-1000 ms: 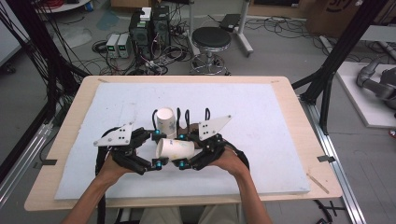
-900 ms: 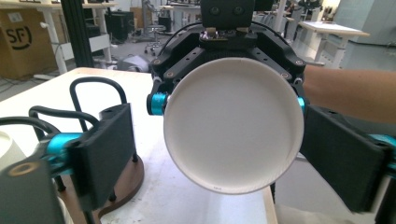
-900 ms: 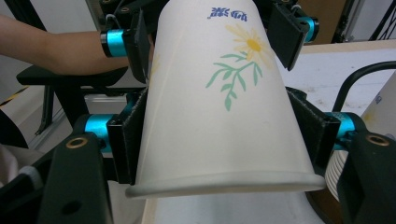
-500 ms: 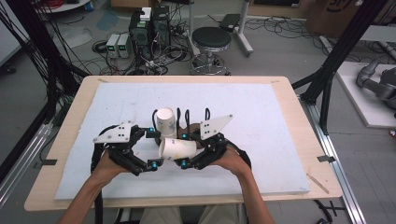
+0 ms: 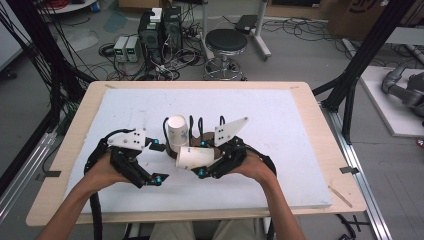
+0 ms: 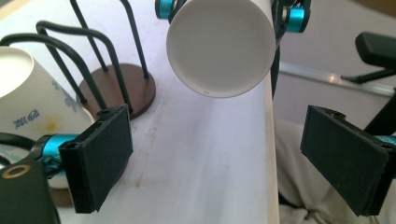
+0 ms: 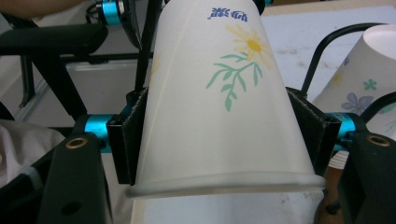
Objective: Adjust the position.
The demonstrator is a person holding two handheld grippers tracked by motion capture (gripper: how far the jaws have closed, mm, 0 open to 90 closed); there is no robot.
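Left tongs point(image 5: 159, 162) drew back from lying cup point(image 5: 196, 158), jaws just opened, empty. Right tongs point(image 5: 206, 160) grip this cup above table point(image 5: 300, 150). Two cups: second point(image 5: 177, 131) upside down on rack point(image 5: 200, 131).

We found the mat point(image 5: 300, 150) bare to the right of the right gripper point(image 5: 207, 167) and along its far edge, so a hand could pass there freely. The middle was crowded: the rack point(image 5: 197, 132) with its black wire loops stood just behind both grippers, an upturned cup point(image 5: 177, 131) sitting on one loop. The cup point(image 5: 196, 157) clamped sideways in the right gripper blocked the gap between the hands. The left gripper point(image 5: 157, 162) had its jaws apart, nothing between them, facing that cup's base.
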